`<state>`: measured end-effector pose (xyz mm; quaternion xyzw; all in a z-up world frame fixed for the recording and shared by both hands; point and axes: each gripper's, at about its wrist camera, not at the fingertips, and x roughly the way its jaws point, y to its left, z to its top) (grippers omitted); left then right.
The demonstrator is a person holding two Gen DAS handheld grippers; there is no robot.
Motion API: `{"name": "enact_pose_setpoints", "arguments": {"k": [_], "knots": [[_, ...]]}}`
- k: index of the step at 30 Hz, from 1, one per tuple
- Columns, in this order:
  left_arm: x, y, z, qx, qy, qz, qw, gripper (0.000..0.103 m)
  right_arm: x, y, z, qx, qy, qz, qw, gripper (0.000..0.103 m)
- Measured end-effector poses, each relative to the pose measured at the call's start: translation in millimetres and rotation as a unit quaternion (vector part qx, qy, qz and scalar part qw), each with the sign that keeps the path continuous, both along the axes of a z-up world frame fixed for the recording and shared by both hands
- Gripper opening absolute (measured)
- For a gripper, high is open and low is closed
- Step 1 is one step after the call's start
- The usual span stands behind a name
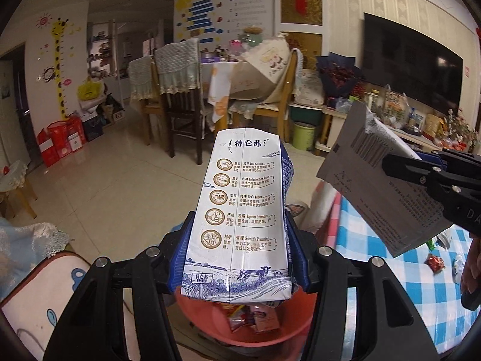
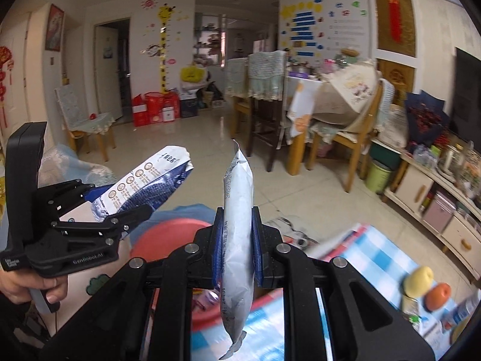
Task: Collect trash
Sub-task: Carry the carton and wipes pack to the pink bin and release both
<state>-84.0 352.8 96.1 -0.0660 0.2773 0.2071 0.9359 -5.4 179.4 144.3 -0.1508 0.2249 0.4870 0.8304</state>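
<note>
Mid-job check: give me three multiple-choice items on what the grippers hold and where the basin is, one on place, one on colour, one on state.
1. Where is the basin relative to the milk carton?
A. Directly below it
B. On the dining chair
C. On the TV stand

2. What colour is the basin?
A. Green
B. Red
C. White

3. What is the right gripper doing?
A. Open, empty
B. Shut on a fruit
C. Shut on a silver pouch

Answers: 1 A, the left wrist view shows the basin's rim under the carton held by the left gripper. 2 B, its rim and wall are red. 3 C, the pads press the flat pouch from both sides.
</note>
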Motion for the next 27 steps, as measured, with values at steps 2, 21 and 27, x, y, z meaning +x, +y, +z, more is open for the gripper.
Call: {"name": "enact_pose_setpoints", "arguments": {"k": [2,21,27], "knots": [[-1,11,0,-0.005,0.001,0.007,1.0,0.057,-2,18,-2,0.001,0.007,0.008,1.0,0.018],[9,43,-36,-0.035,0.035,0.014,0.9986,0.057,4,71,-37,0.0,0.062,0.016,0.998,0.019],[24,49,-57,-0.036,0.071,0.028,0.9964,0.079,15,72,-48,0.003,0.064,-0.002,0.998,0.044]]}}
